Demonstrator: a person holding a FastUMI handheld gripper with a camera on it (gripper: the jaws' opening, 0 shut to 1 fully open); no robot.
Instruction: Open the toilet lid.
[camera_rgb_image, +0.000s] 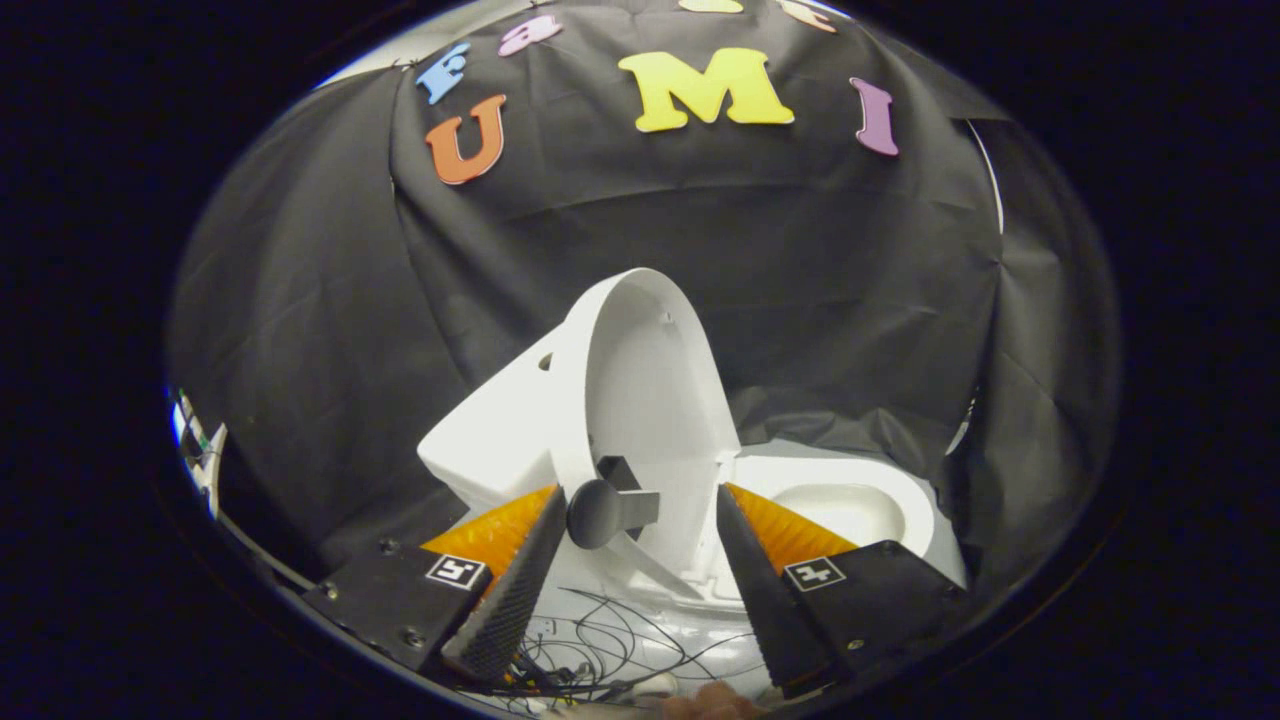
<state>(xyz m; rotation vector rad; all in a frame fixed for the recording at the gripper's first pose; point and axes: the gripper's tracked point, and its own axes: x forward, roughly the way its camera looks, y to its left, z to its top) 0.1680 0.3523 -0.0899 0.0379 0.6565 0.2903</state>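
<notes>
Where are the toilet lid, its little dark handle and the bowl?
toilet lid (650, 380): gripper view, raised inner face.
handle (600, 512): gripper view, round knob between the open fingers.
bowl (850, 510): gripper view, inner basin.

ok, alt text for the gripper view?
A white toilet lid stands raised, with its dark handle knob between the open claw's fingers, neither pressing it. The bowl lies open beyond, with black cloth behind.

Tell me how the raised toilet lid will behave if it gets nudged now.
The toilet lid looks like stiff moulded plastic, so it should pivot at its base rather than flex. It stands nearly upright, so a light push might drop it back over the bowl. Its glossy face is probably slippery. The hand-held gripper is open, the dark knob between its fingers.
</notes>
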